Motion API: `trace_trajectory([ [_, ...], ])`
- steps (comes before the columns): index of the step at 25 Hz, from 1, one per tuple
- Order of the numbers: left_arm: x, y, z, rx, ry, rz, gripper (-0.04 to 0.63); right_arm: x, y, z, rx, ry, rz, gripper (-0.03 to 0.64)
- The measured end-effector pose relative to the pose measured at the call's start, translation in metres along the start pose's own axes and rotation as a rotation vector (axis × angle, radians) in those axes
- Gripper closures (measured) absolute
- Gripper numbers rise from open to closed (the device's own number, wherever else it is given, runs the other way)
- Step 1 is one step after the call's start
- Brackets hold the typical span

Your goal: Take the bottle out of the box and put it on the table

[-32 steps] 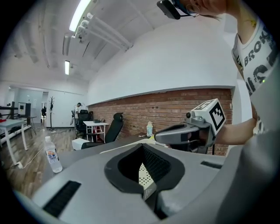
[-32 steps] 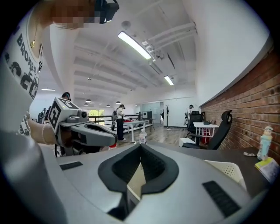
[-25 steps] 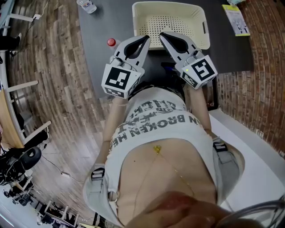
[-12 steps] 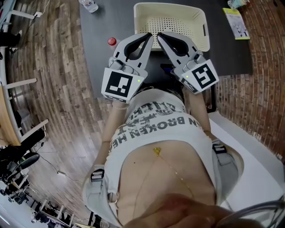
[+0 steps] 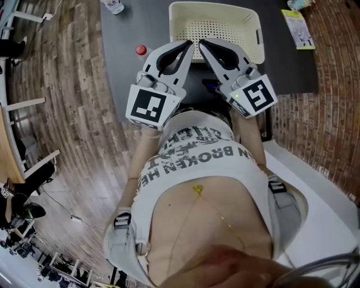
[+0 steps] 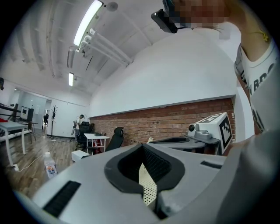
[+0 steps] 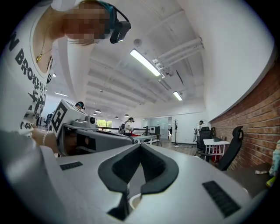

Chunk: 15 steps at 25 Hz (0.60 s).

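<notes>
1. The bottle (image 5: 112, 5) stands upright at the far left of the counter (image 5: 125, 34). It is outside the box and well apart from both tools, so I judge the task's move done or not under way.
2. The left hand-held gripper (image 5: 187, 46) is fully closed with nothing between its pads, held level at the counter's near edge. If the bottle needs handling again, this is the closer tool. Spread its jaws wide before reaching, pass clear of the small red thing (image 5: 140, 50), and close on the bottle's body below the cap.
3. The right hand-held gripper (image 5: 203, 44), just beside it, is likewise closed and empty. It is best kept back.
4. The box (image 5: 257, 34), a cream perforated basket on the far right, shows only its bare floor.
5. The bottle is small and clear, with a pale label round its middle. Finer detail is too small to tell.
</notes>
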State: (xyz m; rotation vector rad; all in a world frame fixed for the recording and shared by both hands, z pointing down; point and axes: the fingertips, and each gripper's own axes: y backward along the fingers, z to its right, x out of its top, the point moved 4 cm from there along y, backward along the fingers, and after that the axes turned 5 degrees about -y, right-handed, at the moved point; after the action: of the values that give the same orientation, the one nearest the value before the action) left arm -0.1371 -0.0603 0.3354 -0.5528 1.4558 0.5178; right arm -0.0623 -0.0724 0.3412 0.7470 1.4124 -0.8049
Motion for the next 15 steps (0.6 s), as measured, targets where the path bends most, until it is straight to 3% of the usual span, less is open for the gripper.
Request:
trace_trajectory([
  [15, 0.0006, -0.0002, -0.0002, -0.005, 0.021, 0.003, 0.589, 0.0028, -0.0002, -0.0008, -0.002, 0.005, 0.002, 0.609],
])
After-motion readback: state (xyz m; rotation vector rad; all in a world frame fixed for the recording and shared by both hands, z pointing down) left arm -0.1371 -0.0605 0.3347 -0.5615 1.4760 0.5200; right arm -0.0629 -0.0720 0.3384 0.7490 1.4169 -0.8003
